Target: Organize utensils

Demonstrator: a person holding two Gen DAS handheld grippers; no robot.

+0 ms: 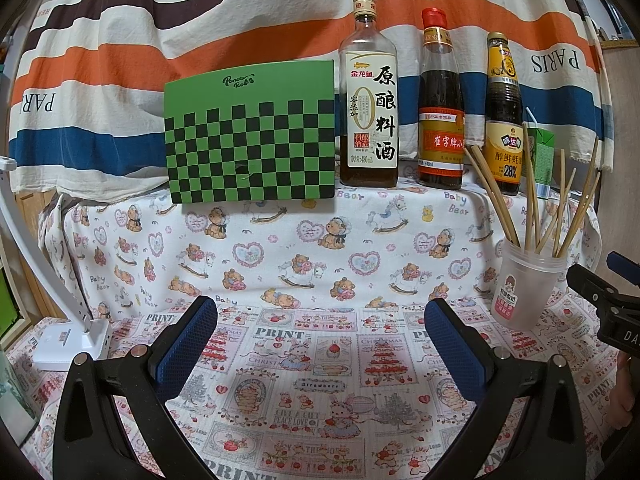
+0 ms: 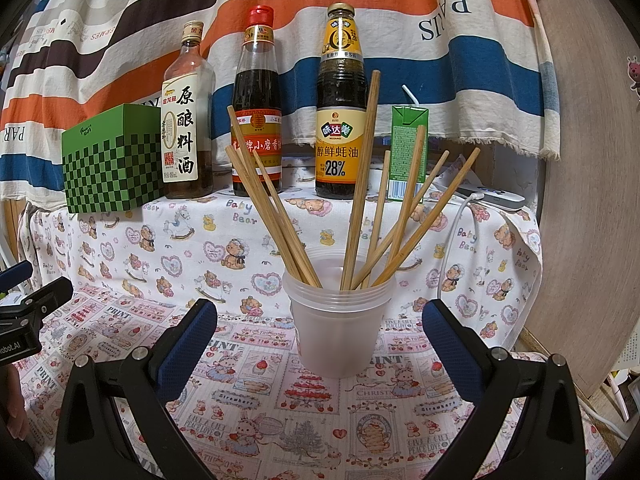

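Observation:
A translucent plastic cup (image 2: pixel 339 328) stands upright on the printed tablecloth, holding several wooden chopsticks (image 2: pixel 362 184) that fan outward. My right gripper (image 2: pixel 320 320) is open just in front of the cup, its blue pads (image 2: pixel 188 340) on either side and apart from it. In the left wrist view the same cup (image 1: pixel 526 288) with the chopsticks (image 1: pixel 532 196) is at the right. My left gripper (image 1: pixel 320 324) is open over bare cloth with nothing between its fingers. The right gripper's black body (image 1: pixel 608 304) shows at the right edge.
On a raised shelf behind stand a green checkered box (image 1: pixel 250 136), three sauce bottles (image 2: pixel 340 108) and a green drink carton (image 2: pixel 408 152). A white lamp base (image 1: pixel 68 340) sits at the left. A white device with a cable (image 2: pixel 496 196) lies at the right, beside a wooden panel (image 2: pixel 580 200).

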